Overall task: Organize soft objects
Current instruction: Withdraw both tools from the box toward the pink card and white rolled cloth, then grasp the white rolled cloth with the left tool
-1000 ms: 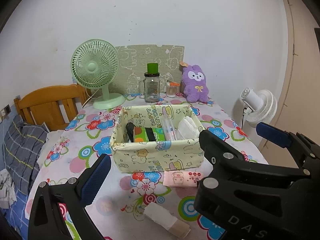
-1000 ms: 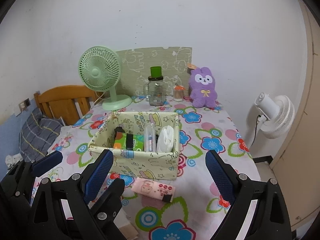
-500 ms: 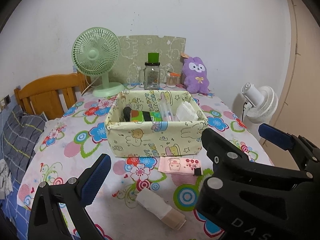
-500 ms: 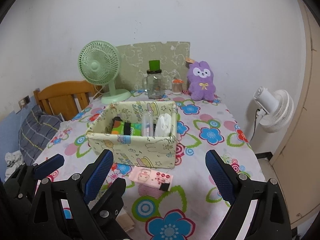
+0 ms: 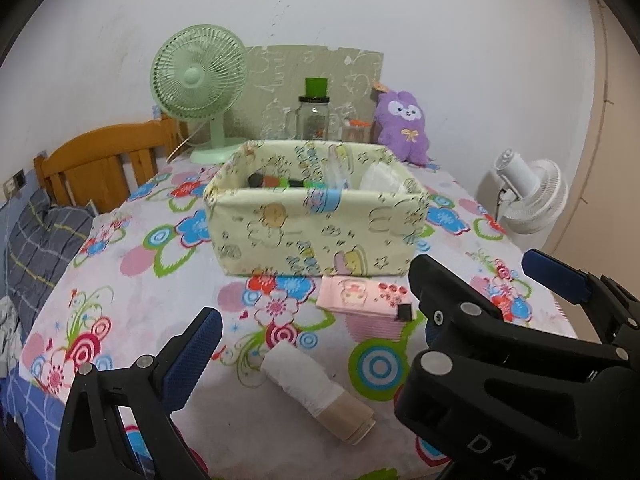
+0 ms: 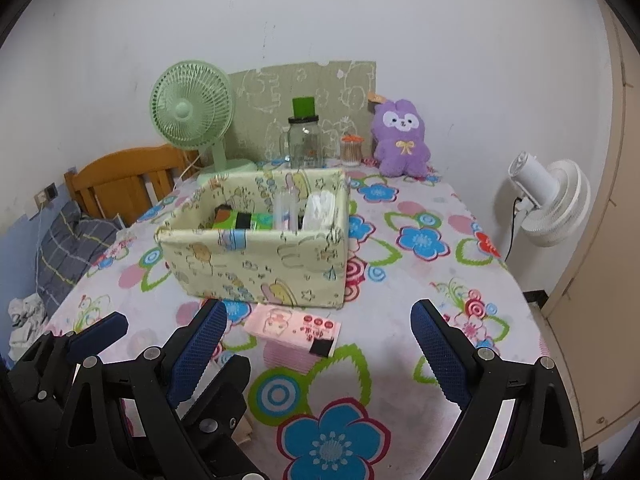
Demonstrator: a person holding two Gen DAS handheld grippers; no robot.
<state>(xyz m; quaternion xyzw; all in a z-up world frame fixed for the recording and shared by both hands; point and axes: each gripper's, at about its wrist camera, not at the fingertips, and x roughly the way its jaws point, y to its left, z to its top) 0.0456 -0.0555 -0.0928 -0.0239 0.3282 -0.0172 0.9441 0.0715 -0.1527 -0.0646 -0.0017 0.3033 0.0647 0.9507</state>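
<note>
Where it lies flat, the pink tissue pack (image 6: 294,326) shows cartoon print.

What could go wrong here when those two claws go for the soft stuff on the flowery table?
The two grippers crowd each other: the right gripper hangs just beside the left gripper, so they might bump when reaching. The white roll lies on its side near the table's front edge; a nudge could send it rolling off. The pink tissue pack lies flat close against the fabric basket, so a finger sliding under it may push the basket instead.
</note>
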